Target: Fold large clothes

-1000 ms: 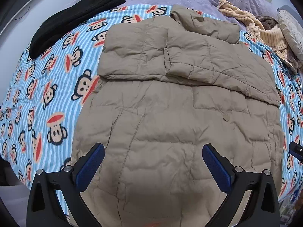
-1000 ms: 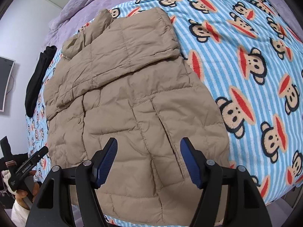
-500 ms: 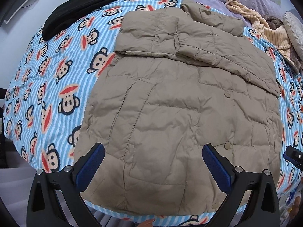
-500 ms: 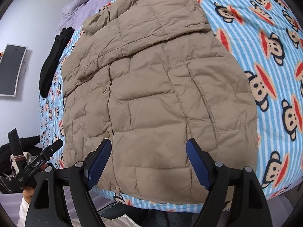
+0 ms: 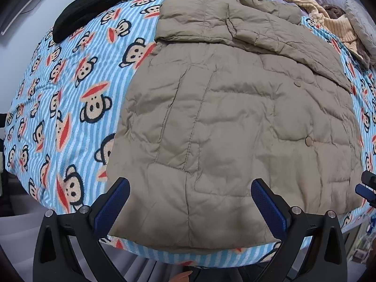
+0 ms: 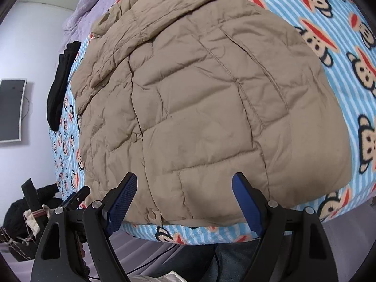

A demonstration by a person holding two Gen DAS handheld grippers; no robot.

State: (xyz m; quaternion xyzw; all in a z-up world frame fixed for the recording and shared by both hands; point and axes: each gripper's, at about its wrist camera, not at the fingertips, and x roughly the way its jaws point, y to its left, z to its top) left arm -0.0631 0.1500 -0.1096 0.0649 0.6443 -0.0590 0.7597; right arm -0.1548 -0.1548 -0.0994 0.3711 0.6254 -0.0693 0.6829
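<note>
A tan quilted puffer jacket [image 5: 235,117] lies flat on the bed, its sleeves folded across the chest and its hem at the near bed edge. In the right wrist view the same jacket [image 6: 199,105] fills the middle. My left gripper [image 5: 190,202] hovers open over the hem, left of centre, with nothing between its blue pads. My right gripper [image 6: 183,199] is open too, above the hem near a snap button [image 6: 152,215]. The left gripper [image 6: 75,197] shows at the right view's left edge, and the right gripper's tip [image 5: 366,188] at the left view's right edge.
The bed carries a blue striped monkey-print blanket [image 5: 70,94]. A black garment [image 5: 101,2] lies at its far left, a yellow knit [image 5: 329,16] and a grey pillow [image 5: 362,28] at far right. A purple cover [image 6: 94,2] sits behind. A wall screen [image 6: 11,110] hangs left.
Both grippers have pulled back toward the near bed edge, so the jacket's hem and the blanket's edge now show. Both stay open and empty; the jacket has not moved.
</note>
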